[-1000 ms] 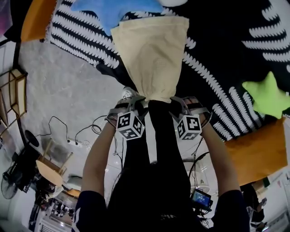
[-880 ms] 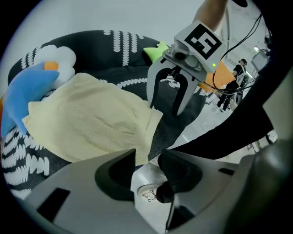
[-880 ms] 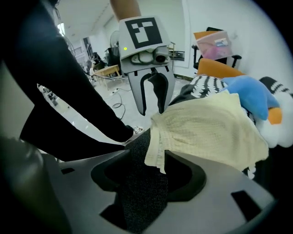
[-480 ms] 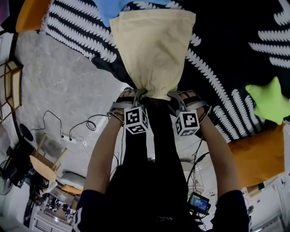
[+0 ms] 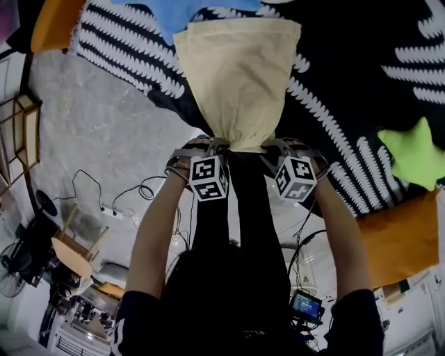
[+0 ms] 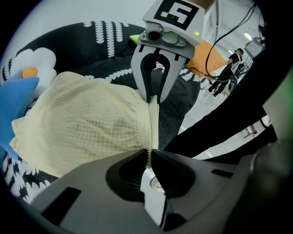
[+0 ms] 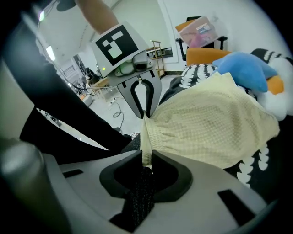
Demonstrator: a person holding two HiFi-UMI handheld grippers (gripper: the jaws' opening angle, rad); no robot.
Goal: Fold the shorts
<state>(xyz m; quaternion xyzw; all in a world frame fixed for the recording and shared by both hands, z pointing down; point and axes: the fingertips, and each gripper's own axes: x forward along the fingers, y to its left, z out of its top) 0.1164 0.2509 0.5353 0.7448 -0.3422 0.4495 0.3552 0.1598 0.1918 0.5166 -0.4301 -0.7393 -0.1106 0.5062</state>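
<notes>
1. Gripping the gathered near edge of the pale yellow shorts [image 5: 236, 76], the left claw [image 5: 214, 146] has its jaws pinched tight on the fabric. They have just been closing, with the cloth between them.
2. The right claw [image 5: 273, 147] bites the same edge just beside the left claw. Its jaws have just been closing too, and the edge is pressed between them.
3. Between the two claws the edge runs as a thin, upright strip from one set of tips to the other.
4. Beyond both claw tips the shorts fan out wide over the black-and-white patterned cover [image 5: 334, 83].
5. A blue star cushion [image 5: 165, 17] lies past the far end of the shorts, ahead of the left claw.
6. A green star cushion [image 5: 410, 149] sits well out to the right claw's side, on the same cover.
7. Both claws point steeply down, with their marker cubes [image 5: 208, 179] behind the tips, toward the person's forearms.
</notes>
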